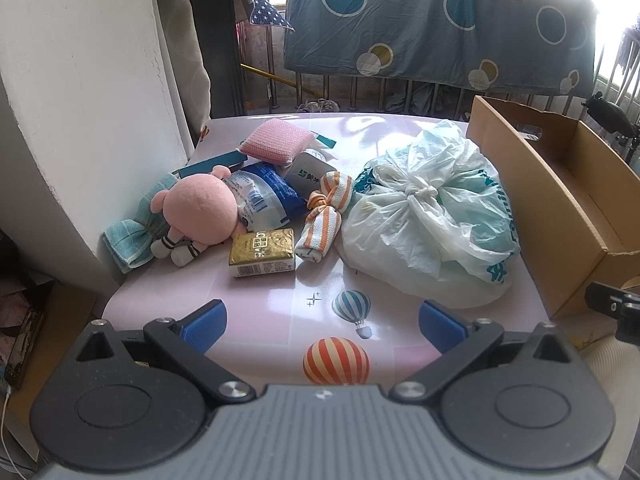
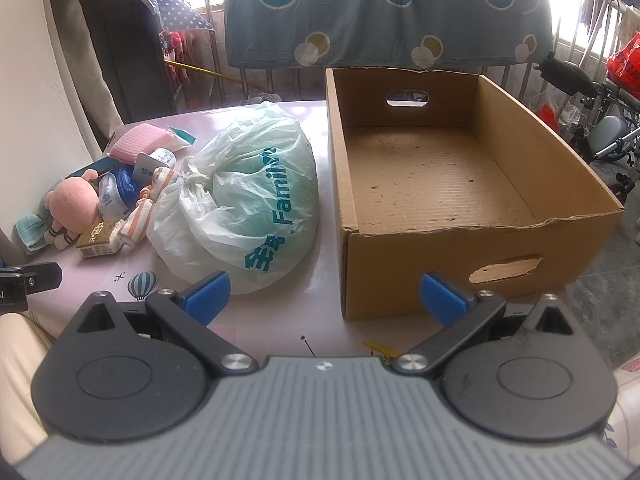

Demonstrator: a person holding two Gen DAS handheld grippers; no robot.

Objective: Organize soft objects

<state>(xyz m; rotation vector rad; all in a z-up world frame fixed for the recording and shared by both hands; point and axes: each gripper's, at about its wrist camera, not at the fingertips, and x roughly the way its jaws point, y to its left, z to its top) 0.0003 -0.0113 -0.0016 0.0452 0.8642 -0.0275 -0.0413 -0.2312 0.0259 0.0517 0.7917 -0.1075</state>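
A bare strip of the pink table [image 1: 280,320] lies open along the near edge, in front of the clutter. The knotted plastic bag [image 2: 248,200] bulks beside the cardboard box [image 2: 560,248], leaving only a narrow gap between them. The box stands open-topped with nothing over it. The white wall [image 1: 80,120] closes in the left side behind the pink plush toy [image 1: 200,212].

A pink table [image 1: 256,304] printed with hot-air balloons is seen in front, a blue bedsheet [image 1: 432,24] with circles is hung over a metal railing [image 1: 352,92] behind, and a wheelchair [image 2: 600,120] is parked far right.
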